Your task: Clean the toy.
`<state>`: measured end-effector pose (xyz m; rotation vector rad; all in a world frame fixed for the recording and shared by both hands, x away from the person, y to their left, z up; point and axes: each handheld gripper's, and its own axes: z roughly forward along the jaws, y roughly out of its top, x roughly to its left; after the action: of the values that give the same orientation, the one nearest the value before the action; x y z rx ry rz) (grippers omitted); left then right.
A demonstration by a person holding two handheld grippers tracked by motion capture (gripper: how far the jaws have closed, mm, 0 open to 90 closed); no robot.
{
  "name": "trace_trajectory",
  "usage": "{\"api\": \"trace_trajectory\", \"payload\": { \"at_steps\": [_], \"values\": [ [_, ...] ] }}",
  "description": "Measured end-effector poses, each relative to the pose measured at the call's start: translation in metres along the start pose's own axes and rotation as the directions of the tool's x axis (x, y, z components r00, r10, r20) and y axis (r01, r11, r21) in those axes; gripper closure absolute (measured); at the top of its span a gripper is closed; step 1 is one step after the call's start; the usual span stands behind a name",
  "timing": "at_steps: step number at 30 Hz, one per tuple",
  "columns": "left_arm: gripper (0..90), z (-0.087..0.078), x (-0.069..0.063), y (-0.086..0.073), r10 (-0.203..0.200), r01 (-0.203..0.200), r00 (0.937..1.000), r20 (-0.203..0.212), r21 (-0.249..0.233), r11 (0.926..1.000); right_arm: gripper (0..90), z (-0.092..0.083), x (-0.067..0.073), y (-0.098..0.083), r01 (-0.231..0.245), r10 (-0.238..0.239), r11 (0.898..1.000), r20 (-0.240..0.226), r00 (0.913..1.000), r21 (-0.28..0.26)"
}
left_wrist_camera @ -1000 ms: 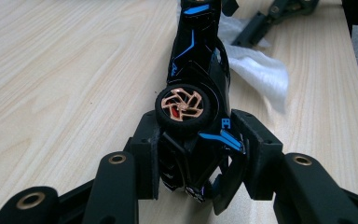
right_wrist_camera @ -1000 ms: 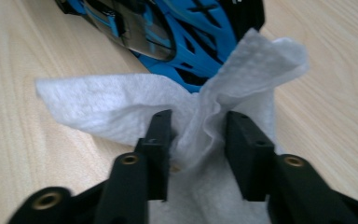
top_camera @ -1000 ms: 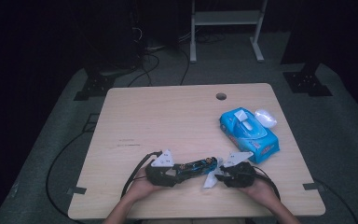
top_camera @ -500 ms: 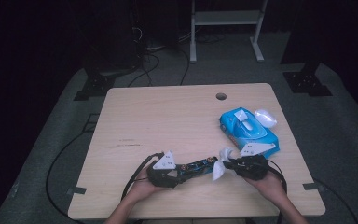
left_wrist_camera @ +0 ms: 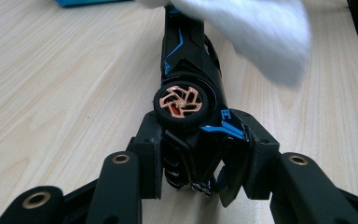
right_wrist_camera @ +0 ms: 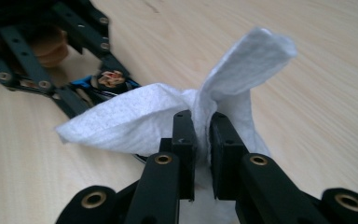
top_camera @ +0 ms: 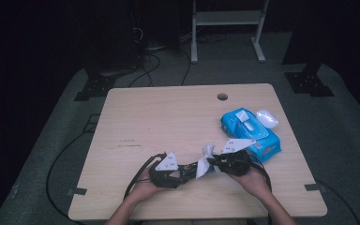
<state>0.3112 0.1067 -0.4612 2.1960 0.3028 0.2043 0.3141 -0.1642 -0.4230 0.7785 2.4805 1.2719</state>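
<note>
Toy car (left_wrist_camera: 191,88), black with blue trim, is clamped in the left gripper (left_wrist_camera: 200,154), and the right gripper (right_wrist_camera: 202,140) beside it pinches a white wipe (right_wrist_camera: 168,116) over the car.

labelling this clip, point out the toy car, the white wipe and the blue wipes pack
toy car (left_wrist_camera: 186,70): left gripper view, black body above wheel
white wipe (right_wrist_camera: 135,119): right gripper view, left flap
blue wipes pack (top_camera: 262,140): high view, top face
</note>
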Motion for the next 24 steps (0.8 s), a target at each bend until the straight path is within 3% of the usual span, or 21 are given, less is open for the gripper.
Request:
{"api": "trace_trajectory", "payload": {
  "at_steps": [3,7,12,16,19,24],
  "values": [
    [58.0,0.000,0.000,0.000,0.006,-0.006,1.0000,0.000,0.003,1.0000,81.5,-0.007,-0.006,-0.005,-0.036,0.036,0.999,0.026,0.9990,0.002],
    [57.9,0.001,0.001,0.000,-0.003,0.003,1.0000,0.003,-0.003,1.0000,81.7,-0.003,-0.003,-0.003,-0.022,0.021,1.000,0.042,0.9989,0.005],
    [57.9,0.003,0.001,0.001,-0.003,0.003,1.0000,0.005,-0.007,1.0000,81.8,0.015,0.014,0.010,0.023,-0.023,1.000,-0.012,0.9997,0.012],
    [57.9,0.003,0.001,0.001,-0.010,0.010,0.9999,0.006,-0.007,0.9999,81.9,0.032,0.033,0.023,0.062,-0.061,0.998,-0.087,0.9943,0.007],
    [57.9,0.002,0.001,0.000,-0.012,0.012,0.9999,0.006,-0.007,0.9999,81.8,0.034,0.036,0.026,0.088,-0.086,0.996,-0.074,0.9935,0.018],
    [57.9,0.003,0.001,0.000,-0.012,0.012,0.9999,0.006,-0.012,0.9999,82.0,0.019,0.015,0.013,0.035,-0.035,0.999,0.009,0.9993,0.012]
  ]
}}
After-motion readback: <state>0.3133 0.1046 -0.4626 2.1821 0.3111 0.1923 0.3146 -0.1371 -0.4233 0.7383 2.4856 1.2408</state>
